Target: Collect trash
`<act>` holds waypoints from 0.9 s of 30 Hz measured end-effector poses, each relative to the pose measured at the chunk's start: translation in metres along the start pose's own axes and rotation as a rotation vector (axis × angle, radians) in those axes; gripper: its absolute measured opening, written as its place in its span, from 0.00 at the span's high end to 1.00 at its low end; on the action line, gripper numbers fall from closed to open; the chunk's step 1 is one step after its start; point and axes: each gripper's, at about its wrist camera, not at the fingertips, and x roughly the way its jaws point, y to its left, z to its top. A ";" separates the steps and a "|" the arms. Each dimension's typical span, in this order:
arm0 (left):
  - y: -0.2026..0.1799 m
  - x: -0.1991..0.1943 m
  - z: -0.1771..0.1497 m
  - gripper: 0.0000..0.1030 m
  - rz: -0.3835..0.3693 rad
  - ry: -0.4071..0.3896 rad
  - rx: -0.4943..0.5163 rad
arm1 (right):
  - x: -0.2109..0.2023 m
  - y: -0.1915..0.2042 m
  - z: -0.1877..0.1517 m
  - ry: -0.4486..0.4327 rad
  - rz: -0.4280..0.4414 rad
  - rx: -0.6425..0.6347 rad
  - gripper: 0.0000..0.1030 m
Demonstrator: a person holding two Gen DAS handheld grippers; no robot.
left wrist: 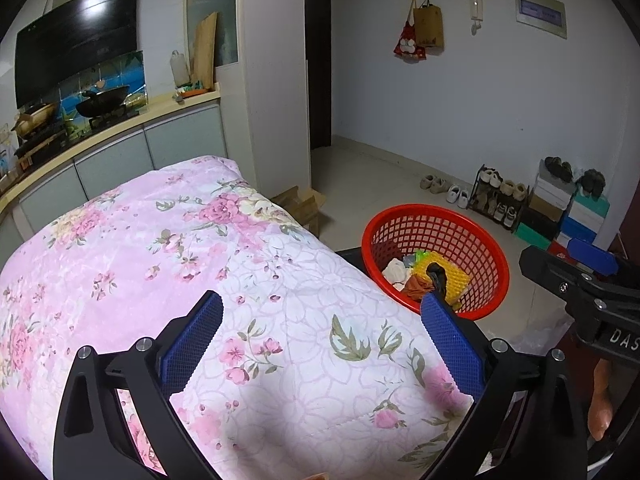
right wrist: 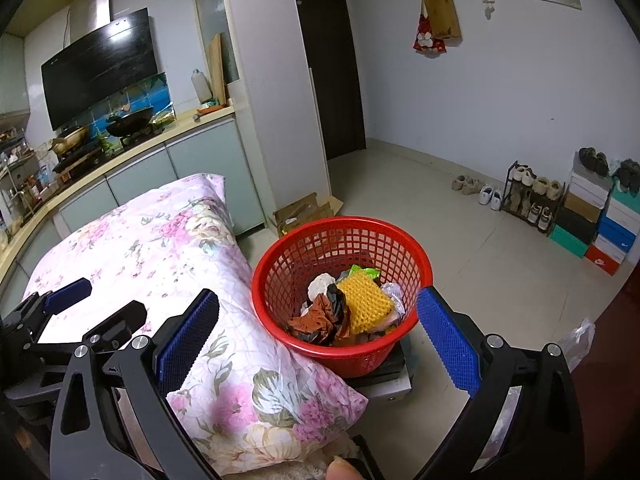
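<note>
A red mesh basket [left wrist: 400, 216] [right wrist: 340, 224] stands beside the bed on a low grey stand [right wrist: 392, 376]. In it lie a yellow mesh sponge [left wrist: 454, 278] [right wrist: 364, 304], crumpled white paper [left wrist: 394, 270] [right wrist: 322, 284], a brown wrapper [right wrist: 316, 318], a green wrapper [right wrist: 362, 270] and a black scrap [left wrist: 438, 276]. My left gripper [left wrist: 322, 298] is open over the floral quilt with nothing between its blue pads; its right fingertip reaches the basket's near rim. My right gripper [right wrist: 318, 295] is open too, empty, spanning the basket's near side.
A pink floral quilt [left wrist: 180, 248] [right wrist: 160, 240] fills the left. Behind it runs a kitchen counter [left wrist: 120, 124]. A cardboard box [right wrist: 304, 210], a shoe rack [right wrist: 532, 196], stacked shoe boxes [right wrist: 600, 224] and a clear plastic bag [right wrist: 580, 340] sit on the tiled floor.
</note>
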 end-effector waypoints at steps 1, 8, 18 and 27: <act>-0.001 0.000 0.000 0.07 0.000 0.000 -0.001 | 0.000 0.000 0.000 0.001 0.000 -0.001 0.07; -0.003 0.005 0.002 0.07 0.006 0.004 -0.016 | 0.001 0.000 -0.002 0.010 0.001 -0.004 0.07; -0.007 0.005 0.002 0.07 0.050 0.002 -0.049 | 0.005 -0.003 -0.006 0.027 -0.008 0.008 0.07; -0.009 0.008 -0.001 0.07 0.060 0.016 -0.083 | 0.003 -0.010 -0.002 0.017 -0.018 0.024 0.07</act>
